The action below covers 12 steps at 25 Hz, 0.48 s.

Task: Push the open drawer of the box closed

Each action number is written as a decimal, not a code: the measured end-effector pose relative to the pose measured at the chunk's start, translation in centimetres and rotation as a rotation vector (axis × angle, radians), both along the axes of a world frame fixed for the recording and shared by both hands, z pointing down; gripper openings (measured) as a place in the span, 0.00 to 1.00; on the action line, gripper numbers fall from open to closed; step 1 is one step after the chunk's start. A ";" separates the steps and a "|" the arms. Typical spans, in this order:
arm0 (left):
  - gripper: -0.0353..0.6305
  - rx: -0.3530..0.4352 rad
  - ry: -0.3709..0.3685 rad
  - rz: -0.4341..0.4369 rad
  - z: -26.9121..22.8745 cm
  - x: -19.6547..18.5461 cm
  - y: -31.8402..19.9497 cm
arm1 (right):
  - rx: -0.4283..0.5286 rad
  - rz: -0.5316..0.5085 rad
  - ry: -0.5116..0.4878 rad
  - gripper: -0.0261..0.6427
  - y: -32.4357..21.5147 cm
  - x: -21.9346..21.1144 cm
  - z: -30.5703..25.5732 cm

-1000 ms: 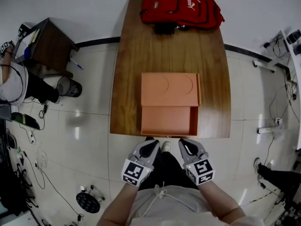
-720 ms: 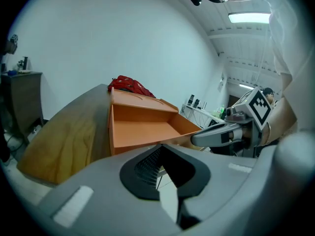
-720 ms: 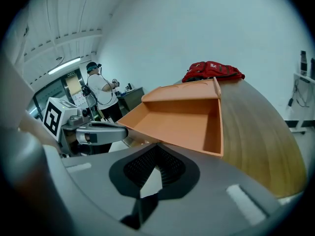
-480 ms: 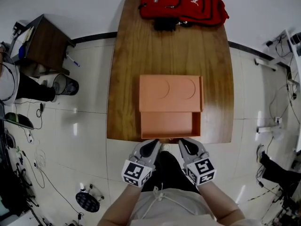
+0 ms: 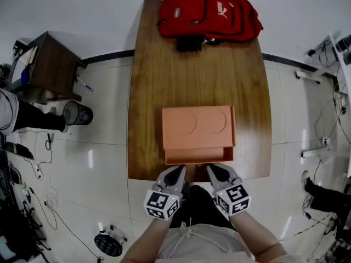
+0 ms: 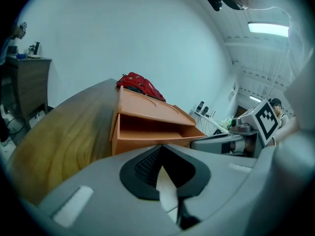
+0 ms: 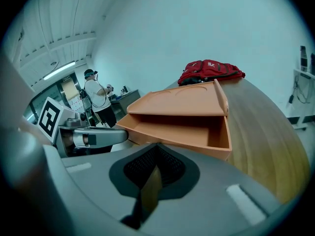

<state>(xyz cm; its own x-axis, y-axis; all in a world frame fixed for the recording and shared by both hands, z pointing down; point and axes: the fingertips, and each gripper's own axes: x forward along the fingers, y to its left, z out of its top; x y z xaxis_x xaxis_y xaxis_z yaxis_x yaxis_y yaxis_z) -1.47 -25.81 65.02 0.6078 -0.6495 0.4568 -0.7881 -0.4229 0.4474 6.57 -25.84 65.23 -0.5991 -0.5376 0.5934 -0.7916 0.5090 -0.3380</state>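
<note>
Side by side at the near edge of the table (image 5: 164, 64): left hand-held gripper (image 5: 177, 171) and right hand-held gripper (image 5: 214, 170), each clenched, jaws together on nothing. Tips aimed far, at the front of the drawer (image 5: 198, 156) — right up against it, contact not certain. Drawer partly out of the near side of the orange box (image 5: 197, 126), close to the table's near edge. At the far end, a red backpack (image 5: 207, 10), well apart from the box. On the floor to the left — a dark cabinet (image 5: 49, 64) and a small bin (image 5: 77, 113).
</note>
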 end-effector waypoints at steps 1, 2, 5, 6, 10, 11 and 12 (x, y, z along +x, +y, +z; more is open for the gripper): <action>0.06 -0.002 -0.002 -0.002 0.0 0.0 -0.4 | 0.000 0.007 -0.004 0.05 -0.4 0.0 0.0; 0.06 -0.004 -0.004 -0.004 0.0 -0.1 -0.9 | 0.000 0.013 -0.006 0.05 -0.9 0.0 0.0; 0.06 -0.006 0.000 -0.007 0.0 -0.1 -2.1 | 0.000 0.023 0.001 0.05 -2.1 0.0 0.0; 0.06 -0.007 0.001 -0.005 -0.1 -0.2 -2.5 | -0.003 0.025 0.004 0.05 -2.5 -0.1 0.1; 0.06 -0.004 0.005 -0.002 -0.3 -0.5 -3.8 | -0.009 0.021 0.018 0.05 -3.8 -0.5 0.2; 0.06 -0.005 0.008 -0.002 -0.3 -0.6 -4.0 | -0.009 0.023 0.021 0.05 -4.1 -0.6 0.2; 0.06 -0.007 0.010 -0.002 -0.3 -0.6 -4.2 | -0.010 0.027 0.022 0.05 -4.3 -0.6 0.2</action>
<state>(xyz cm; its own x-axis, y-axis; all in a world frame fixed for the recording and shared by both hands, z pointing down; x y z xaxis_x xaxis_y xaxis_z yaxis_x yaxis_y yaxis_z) -2.07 -30.06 64.72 0.6112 -0.6477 0.4550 -0.7843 -0.4182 0.4582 5.96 -30.16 65.40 -0.5707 -0.5475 0.6120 -0.8126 0.4837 -0.3251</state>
